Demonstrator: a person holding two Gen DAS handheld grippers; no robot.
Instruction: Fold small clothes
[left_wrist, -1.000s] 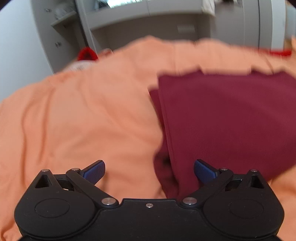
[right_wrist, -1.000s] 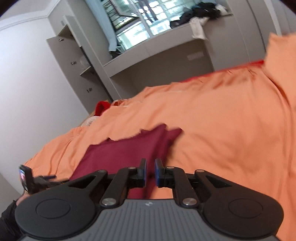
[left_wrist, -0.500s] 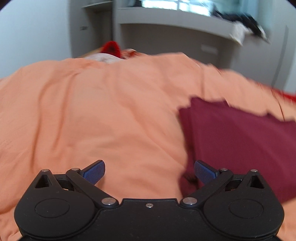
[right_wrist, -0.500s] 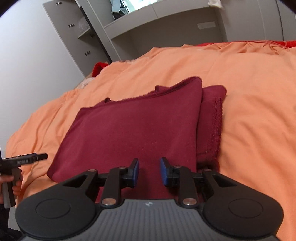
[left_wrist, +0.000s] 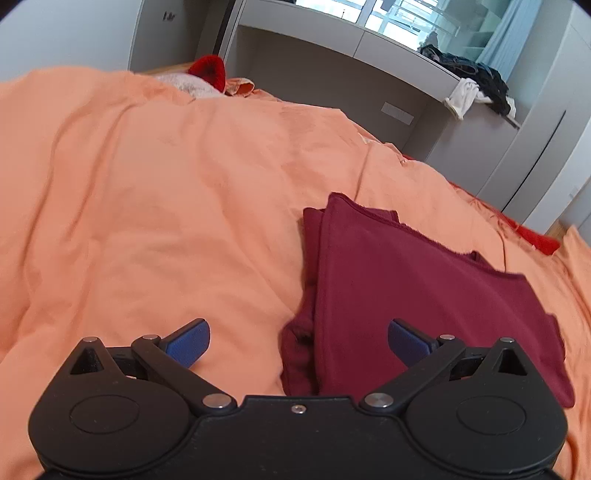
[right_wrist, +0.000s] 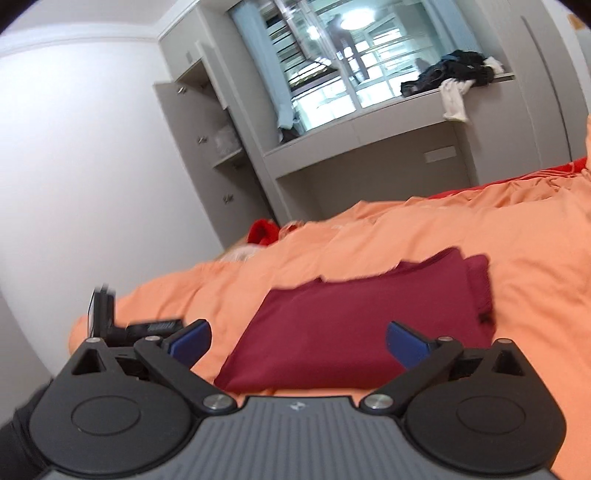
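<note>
A dark red garment (left_wrist: 413, 302) lies folded in a flat stack on the orange bedcover (left_wrist: 147, 206). My left gripper (left_wrist: 297, 341) hovers open above its left edge, with nothing held between the blue pads. In the right wrist view the same dark red garment (right_wrist: 354, 325) lies ahead and a little below my right gripper (right_wrist: 297, 341). Its jaws are opening wide, and nothing is gripped between them. The other hand-held gripper (right_wrist: 122, 325) shows at the lower left of that view.
A red item (left_wrist: 208, 70) and pale cloth lie at the bed's far end. Grey cabinets and a desk niche (right_wrist: 369, 158) stand beyond the bed. A pile of dark and white clothes (right_wrist: 454, 77) sits on the ledge. A black sleeve (right_wrist: 18, 443) shows at the lower left.
My right gripper went from nearly shut to wide open and drew back from the garment, which now lies flat. The left gripper rolled and lifted slightly, staying open.
</note>
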